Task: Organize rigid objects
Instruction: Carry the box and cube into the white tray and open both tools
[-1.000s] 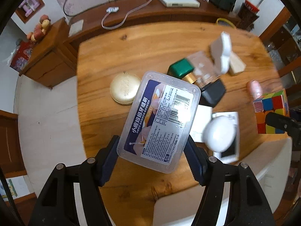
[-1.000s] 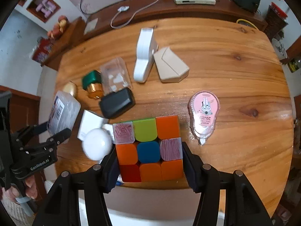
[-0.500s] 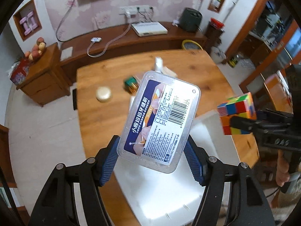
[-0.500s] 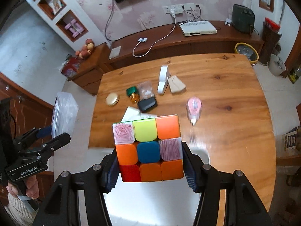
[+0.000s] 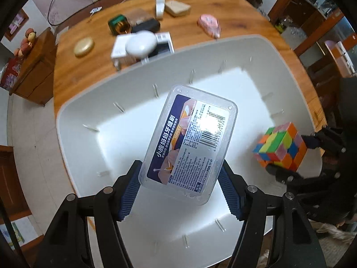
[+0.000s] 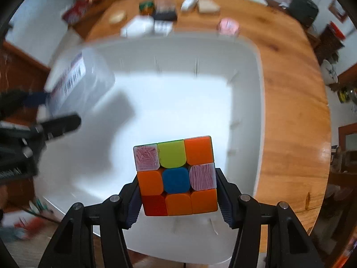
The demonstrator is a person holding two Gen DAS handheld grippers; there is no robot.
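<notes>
Left gripper clamped on clear plastic box across its short sides, held over white bin, nothing visible inside. Right gripper closed on puzzle cube, flat faces against pads, above the bin's 5 o'clock area. Box judged light, stiff, slick-walled; lid may pop. Cube rigid, layers can twist. Remaining items on table at 12 o'clock.

far table items blurred; bin cropped
</notes>
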